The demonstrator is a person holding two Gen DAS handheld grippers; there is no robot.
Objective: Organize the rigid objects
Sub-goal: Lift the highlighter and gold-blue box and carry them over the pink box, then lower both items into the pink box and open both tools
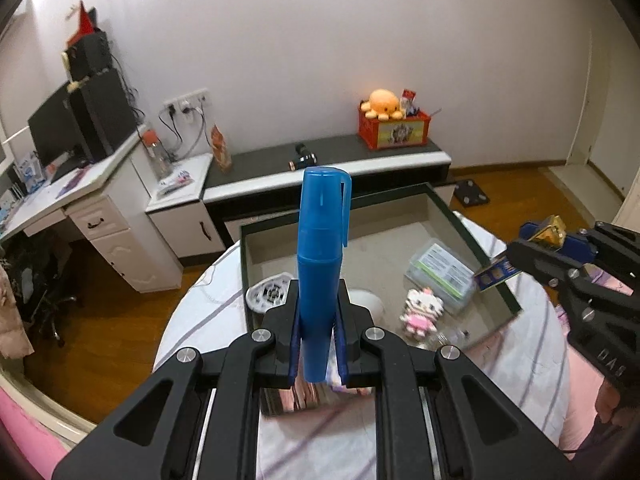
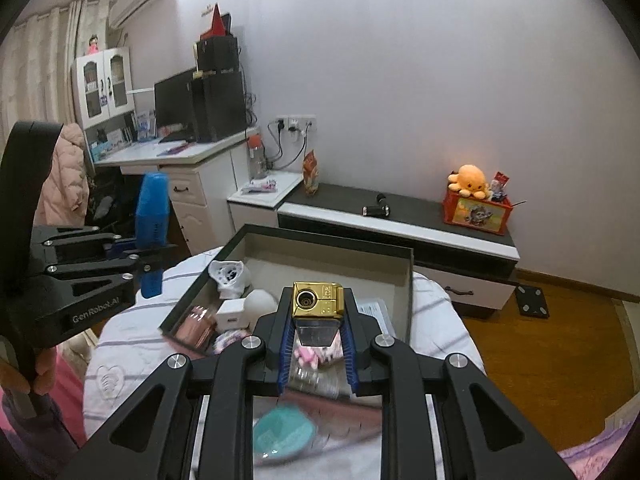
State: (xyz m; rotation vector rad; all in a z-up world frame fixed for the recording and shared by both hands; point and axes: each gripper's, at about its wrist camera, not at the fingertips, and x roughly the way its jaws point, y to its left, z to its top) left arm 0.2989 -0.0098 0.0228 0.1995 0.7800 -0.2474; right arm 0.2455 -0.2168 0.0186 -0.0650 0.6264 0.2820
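Note:
My left gripper (image 1: pixel 318 300) is shut on a blue capped tube (image 1: pixel 320 240) with a clip, held upright over the near end of a shallow dark-rimmed box (image 1: pixel 448 208). The right wrist view shows that gripper (image 2: pixel 154 256) and tube (image 2: pixel 152 208) at the left. My right gripper (image 2: pixel 317 294) is shut on a small gold-topped clear object (image 2: pixel 318 300) above the box (image 2: pixel 320 236). It also appears at the right edge of the left view, right gripper (image 1: pixel 540 248) and gold object (image 1: pixel 550 228). In the box lie a kitty doll (image 1: pixel 422 310), a clear case (image 1: pixel 440 276) and white items (image 1: pixel 270 292).
The box sits on a round table with a striped white cloth (image 1: pixel 200 320). A teal round item (image 2: pixel 280 432) lies under my right gripper. Behind are a low cabinet (image 1: pixel 360 164) with an orange crate (image 1: pixel 394 128), a white desk (image 1: pixel 100 208) and wooden floor.

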